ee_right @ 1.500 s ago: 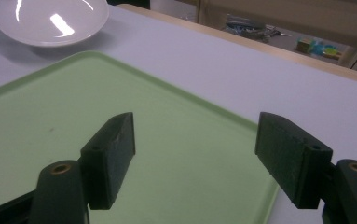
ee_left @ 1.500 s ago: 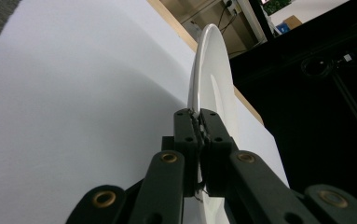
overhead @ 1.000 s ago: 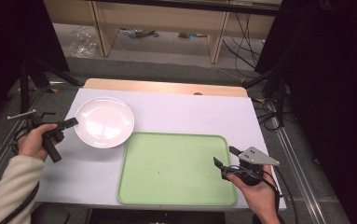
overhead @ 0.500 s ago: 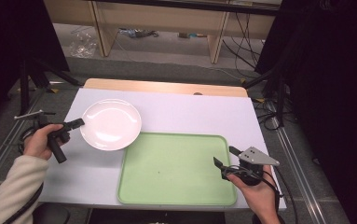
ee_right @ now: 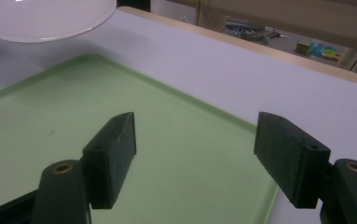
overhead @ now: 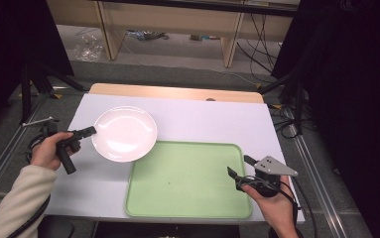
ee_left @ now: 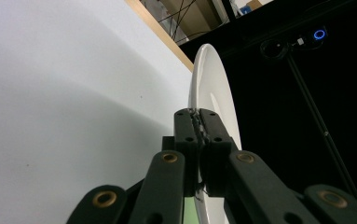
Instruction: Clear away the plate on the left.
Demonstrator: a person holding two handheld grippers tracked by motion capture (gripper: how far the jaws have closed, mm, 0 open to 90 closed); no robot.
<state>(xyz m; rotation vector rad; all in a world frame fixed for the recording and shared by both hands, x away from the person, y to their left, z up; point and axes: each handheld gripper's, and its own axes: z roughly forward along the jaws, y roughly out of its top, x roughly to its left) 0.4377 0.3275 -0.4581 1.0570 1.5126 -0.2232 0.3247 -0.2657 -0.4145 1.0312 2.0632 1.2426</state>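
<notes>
A round white plate [overhead: 124, 133] hangs above the table, its right edge reaching over the top left corner of the green tray [overhead: 187, 181]. My left gripper [overhead: 89, 131] is shut on the plate's left rim; in the left gripper view the plate [ee_left: 211, 93] stands edge-on between the closed pads. At the tray's right edge, my right gripper [overhead: 238, 167] stands open with nothing between its fingers. In the right gripper view the tray [ee_right: 176, 154] lies under the open gripper [ee_right: 195, 158] and the plate [ee_right: 45, 18] shows at the upper left.
The tray lies on a white tabletop [overhead: 212, 121] with a wooden strip [overhead: 177, 92] along its far edge. Black stands and cables flank the table on both sides. Shelving and clutter sit on the floor beyond.
My left gripper has carried the plate to the right, toward the tray, so its edge now overlaps the tray's corner. The right gripper has stayed in place, open.
</notes>
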